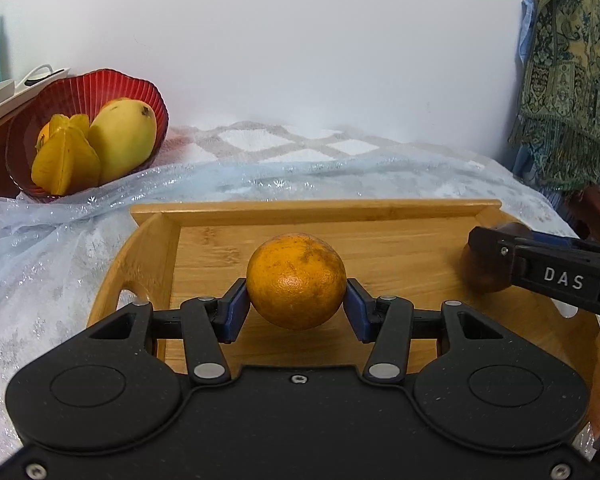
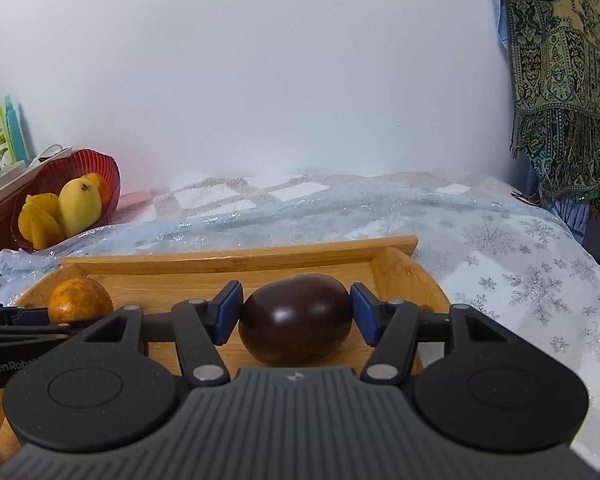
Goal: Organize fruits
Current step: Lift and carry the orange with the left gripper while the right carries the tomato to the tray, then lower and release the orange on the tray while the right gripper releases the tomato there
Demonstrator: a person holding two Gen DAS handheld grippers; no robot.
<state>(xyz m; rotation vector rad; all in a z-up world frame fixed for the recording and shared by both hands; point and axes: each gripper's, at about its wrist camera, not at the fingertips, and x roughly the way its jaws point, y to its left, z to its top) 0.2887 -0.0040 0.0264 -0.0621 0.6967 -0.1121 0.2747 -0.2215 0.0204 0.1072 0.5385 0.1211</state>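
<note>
red bowl (image 1: 80,92) holds mango (image 1: 124,136), starfruit (image 1: 66,164), beside tray (image 1: 300,210).

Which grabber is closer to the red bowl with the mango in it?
Left. The left gripper, clamped on the orange, sits at the tray side nearer the red bowl. The right gripper, around the dark brown fruit, sits farther away.

Wooden tray (image 1: 316,210) in front on cloth-covered table (image 1: 380,176). On tray: orange (image 1: 296,286) at left, dark oval fruit (image 2: 296,318) to its right. Bowl (image 1: 80,88) w/ mango (image 1: 122,140) & starfruit (image 1: 66,164) behind, far left.
</note>
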